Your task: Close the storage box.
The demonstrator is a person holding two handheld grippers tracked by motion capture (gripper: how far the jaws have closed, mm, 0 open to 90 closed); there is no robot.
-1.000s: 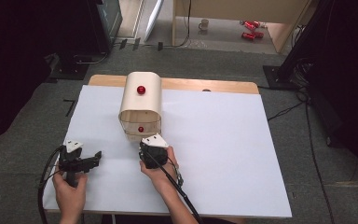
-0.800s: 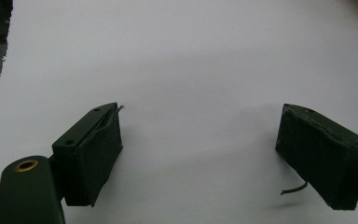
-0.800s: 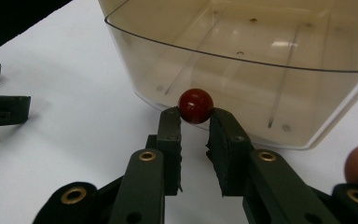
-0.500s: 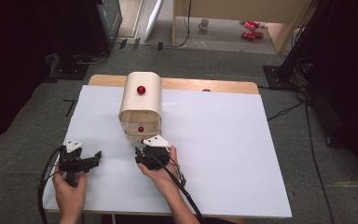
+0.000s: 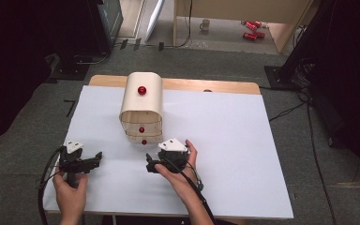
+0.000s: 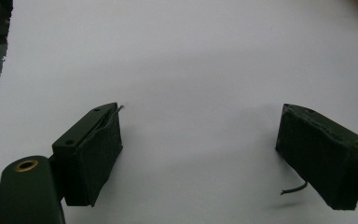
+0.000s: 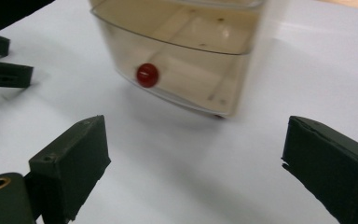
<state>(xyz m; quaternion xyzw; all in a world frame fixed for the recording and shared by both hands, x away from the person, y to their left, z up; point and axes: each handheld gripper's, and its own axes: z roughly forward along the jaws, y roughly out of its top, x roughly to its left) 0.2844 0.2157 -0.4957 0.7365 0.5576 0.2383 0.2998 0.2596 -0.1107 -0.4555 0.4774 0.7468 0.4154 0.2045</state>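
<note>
Here, the small cabinet [image 5: 141, 107] is standing on the white sheet [image 5: 225, 140] that covers the table, toward the far left of the middle. Its rounded cream top is running lengthwise away from the person, so the long axis is lying front to back, and the open-looking clear front with its drawers is facing the person. A red knob [image 5: 142, 90] is sitting on top, and two more red knobs are showing on the front, one above the other; the lower drawer [image 7: 182, 70] is sticking out slightly toward the right gripper [image 5: 155, 165].

That right gripper is sitting just in front of the cabinet, apart from it, with its jaws having just been opening; they are standing wide with nothing but bare sheet between them, the drawer's knob [image 7: 147, 75] lying beyond them.

The left gripper [image 5: 92, 161] is resting well to the left of the cabinet near the sheet's front edge, its jaws also spread wide over bare white sheet and holding nothing
</note>
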